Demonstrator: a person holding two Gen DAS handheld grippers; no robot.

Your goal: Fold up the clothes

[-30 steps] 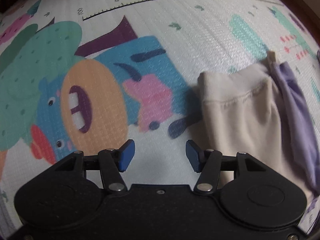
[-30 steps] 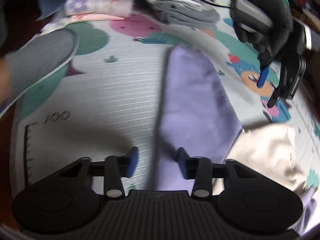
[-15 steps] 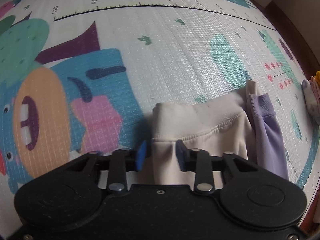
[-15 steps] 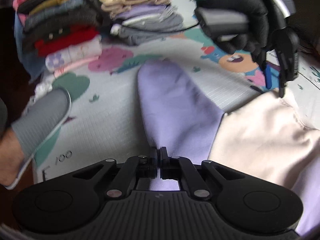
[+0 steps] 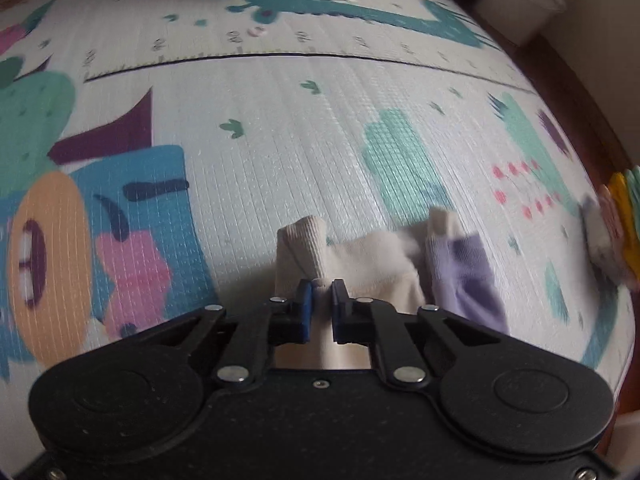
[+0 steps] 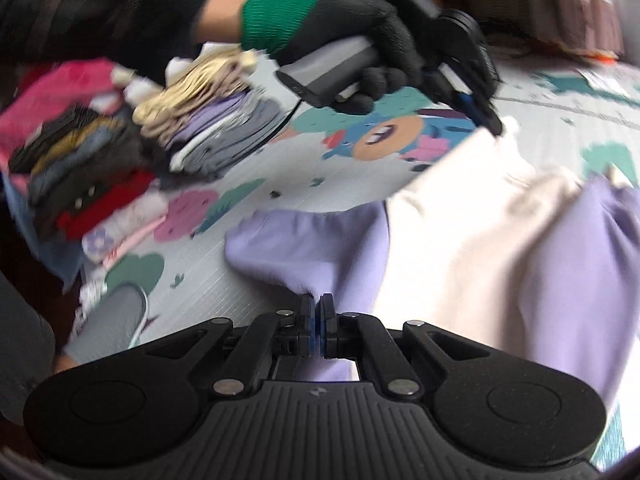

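where pinched, ribbed beige hem [image 5: 306, 248]

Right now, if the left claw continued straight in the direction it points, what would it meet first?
Probably the beige cloth it already pinches, bunched just ahead of the left claw. Beyond that lies the play mat; depth is hard to judge.

Play mat [image 5: 304, 152]: embossed grid texture, slight sheen; garment [image 5: 372, 268]: matt ribbed knit cloth; left gripper [image 5: 320, 304]: matt black plastic.
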